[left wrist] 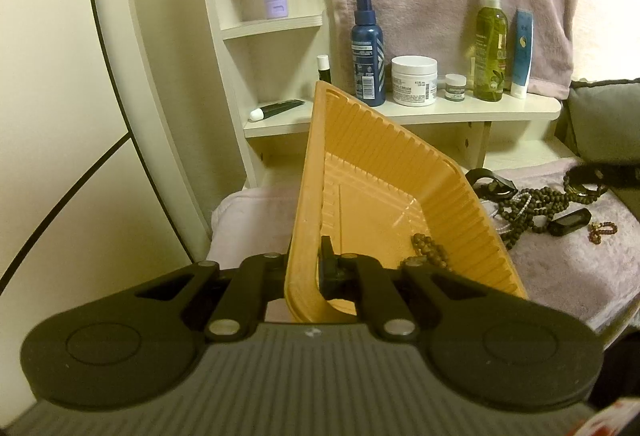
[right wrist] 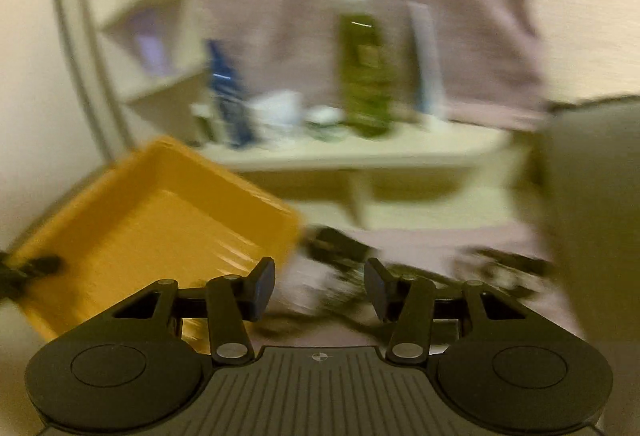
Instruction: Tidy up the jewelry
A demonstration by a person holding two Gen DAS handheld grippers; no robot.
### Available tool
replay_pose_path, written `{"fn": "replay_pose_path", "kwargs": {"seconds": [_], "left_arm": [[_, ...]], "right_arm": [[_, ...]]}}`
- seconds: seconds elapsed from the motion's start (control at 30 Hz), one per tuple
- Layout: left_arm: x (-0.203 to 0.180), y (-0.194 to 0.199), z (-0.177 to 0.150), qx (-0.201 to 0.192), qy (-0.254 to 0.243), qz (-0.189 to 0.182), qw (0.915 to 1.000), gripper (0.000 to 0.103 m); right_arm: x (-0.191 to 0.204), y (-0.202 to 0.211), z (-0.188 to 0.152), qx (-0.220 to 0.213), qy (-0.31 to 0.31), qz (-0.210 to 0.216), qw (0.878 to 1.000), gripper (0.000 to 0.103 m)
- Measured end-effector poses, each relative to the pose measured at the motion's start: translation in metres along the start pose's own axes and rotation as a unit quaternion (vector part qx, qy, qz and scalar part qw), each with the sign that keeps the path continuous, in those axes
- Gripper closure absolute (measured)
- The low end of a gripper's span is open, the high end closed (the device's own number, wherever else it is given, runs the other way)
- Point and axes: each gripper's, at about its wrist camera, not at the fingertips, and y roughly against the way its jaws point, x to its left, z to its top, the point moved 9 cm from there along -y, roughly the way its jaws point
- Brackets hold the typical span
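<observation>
The left gripper clamps the near rim of a ribbed orange tray, tilted, 1 brown bead strand inside. The right gripper gapes empty above blurred jewelry.

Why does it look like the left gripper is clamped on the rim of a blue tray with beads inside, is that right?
Nearly. The left gripper is clamped on the rim, and a beaded bracelet lies inside, but the tray is orange, not blue. The left wrist view shows it.
</observation>
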Motion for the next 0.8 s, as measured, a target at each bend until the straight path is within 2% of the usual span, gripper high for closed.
{"fn": "replay_pose_path", "kwargs": {"seconds": [0.2, 0.27, 0.43, 0.5, 0.57, 0.7, 0.8], "left_arm": [[-0.001, 0.000, 0.000, 0.001, -0.003, 0.001, 1.0000, 0.097], [-0.001, 0.001, 0.000, 0.001, -0.005, 0.001, 1.0000, 0.097], [-0.002, 0.000, 0.000, 0.003, -0.010, 0.003, 0.9999, 0.097], [-0.003, 0.001, 0.000, 0.004, -0.011, 0.005, 0.9999, 0.097], [-0.003, 0.001, 0.000, 0.005, -0.012, 0.006, 0.9999, 0.097], [-0.003, 0.001, 0.001, 0.005, -0.013, 0.007, 0.9999, 0.097], [-0.004, 0.001, 0.001, 0.006, -0.013, 0.007, 0.9999, 0.097]], "right_arm": [[-0.055, 0.017, -0.037, 0.023, 0.007, -0.094, 0.995, 0.053], [-0.066, 0.021, -0.047, 0.029, 0.016, -0.110, 0.993, 0.053], [-0.078, 0.023, -0.057, 0.034, 0.019, -0.121, 0.992, 0.054], [-0.076, 0.023, -0.057, 0.033, 0.022, -0.113, 0.993, 0.059], [-0.072, 0.017, -0.058, 0.038, 0.025, -0.105, 0.993, 0.073], [-0.066, 0.000, -0.060, 0.047, 0.031, -0.098, 0.994, 0.085], [-0.067, -0.010, -0.063, 0.056, 0.030, -0.105, 0.992, 0.087]]}}
